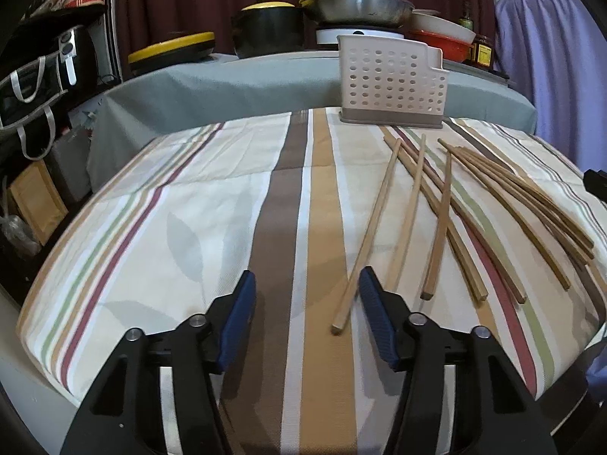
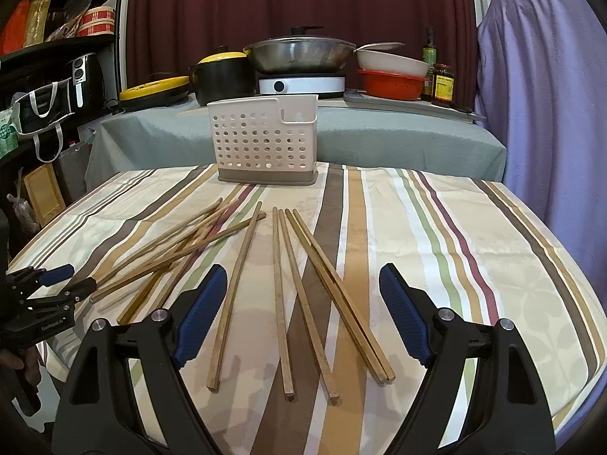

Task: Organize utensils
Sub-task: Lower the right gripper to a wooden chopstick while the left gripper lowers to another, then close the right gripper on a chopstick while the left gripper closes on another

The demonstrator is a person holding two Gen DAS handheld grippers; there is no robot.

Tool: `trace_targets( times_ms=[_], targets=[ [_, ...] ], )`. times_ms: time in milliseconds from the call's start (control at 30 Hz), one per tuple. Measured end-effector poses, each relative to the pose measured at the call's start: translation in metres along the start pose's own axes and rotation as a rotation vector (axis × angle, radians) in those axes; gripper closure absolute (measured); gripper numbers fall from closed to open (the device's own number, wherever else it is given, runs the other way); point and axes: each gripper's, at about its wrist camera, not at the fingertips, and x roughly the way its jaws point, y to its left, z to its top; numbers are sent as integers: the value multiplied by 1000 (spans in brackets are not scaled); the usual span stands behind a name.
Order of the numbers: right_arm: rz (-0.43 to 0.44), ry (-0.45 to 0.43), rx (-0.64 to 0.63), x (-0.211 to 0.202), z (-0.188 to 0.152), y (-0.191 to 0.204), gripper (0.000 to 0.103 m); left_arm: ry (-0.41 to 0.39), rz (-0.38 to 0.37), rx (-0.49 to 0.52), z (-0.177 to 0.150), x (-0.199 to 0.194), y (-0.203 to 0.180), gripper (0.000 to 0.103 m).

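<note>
Several wooden chopsticks [image 2: 280, 284] lie loose on the striped tablecloth [image 2: 474, 265]. A white perforated utensil holder [image 2: 261, 140] stands upright at the table's far edge. My right gripper [image 2: 301, 268] hovers open low over the near ends of several chopsticks, its pads touching none. In the left wrist view my left gripper [image 1: 307, 276] is open, and the palest chopstick [image 1: 368, 227] ends just inside its right pad without being pressed. The other chopsticks [image 1: 512, 189] fan out to the right, in front of the holder [image 1: 390, 79]. The left gripper [image 2: 74, 280] also shows at the left edge.
Behind the table a grey-covered counter [image 2: 379, 144] carries a black pot with a yellow lid [image 2: 224, 76], a steel wok [image 2: 299, 53] on a white cooker, stacked red and white bowls [image 2: 390, 76] and sauce bottles [image 2: 442, 81]. Dark shelves [image 2: 57, 57] stand left, a purple drape [image 2: 538, 113] right.
</note>
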Motion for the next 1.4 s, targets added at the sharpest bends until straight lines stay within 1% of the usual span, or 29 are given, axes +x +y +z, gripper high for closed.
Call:
trace_targets(
  times_ms=[200,267,333,400,433,467,533,700,733,767,900,967,1000,1067,1133,1233,1400],
  targets=[
    [2,3,2,1,0,0,22,-11,-37,37,-5,-3,-8,62],
    [1,1,3,1,0,0,22,-16,-58,43,-6,-4,-10,71],
    [1,1,6,2,0,-2,22,-19,-57,48,-7,-5,-12,75],
    [2,2,12,2,-1,-3,22,-24,-48,67,-8,-5,-14,82],
    [2,3,15,2,-1,-4,22,-27,-46,70,-9,-5,-15,87],
    [2,5,17,2,-2,-5,22,-30,-44,70,-10,-6,-15,90],
    [2,5,19,1,-3,-7,22,-32,-67,67,-10,-6,-14,91],
    [-10,-1,1,-3,-8,-15,22,-32,-76,73,-10,-7,-16,93],
    [-13,0,0,-3,-10,-17,24,-33,-75,73,-10,-7,-16,94],
    [-16,3,-1,-4,-12,-20,29,-36,-73,71,-10,-8,-16,95],
    [-32,33,12,-3,-22,-38,41,-33,-74,62,-9,-7,-15,96],
    [-27,51,23,0,-28,-47,55,-31,-77,59,-9,-7,-15,96],
    [-24,63,31,1,-32,-51,58,-30,-77,58,-9,-7,-15,96],
    [-11,74,40,3,-38,-56,71,-29,-75,59,-9,-6,-15,96],
    [-11,77,46,5,-41,-60,74,-29,-74,58,-8,-6,-15,96],
    [-30,76,22,4,-45,-60,77,-29,-71,60,-9,-6,-15,96],
    [-45,85,32,7,-48,-69,78,-27,-68,58,-8,-5,-15,96]
  ],
)
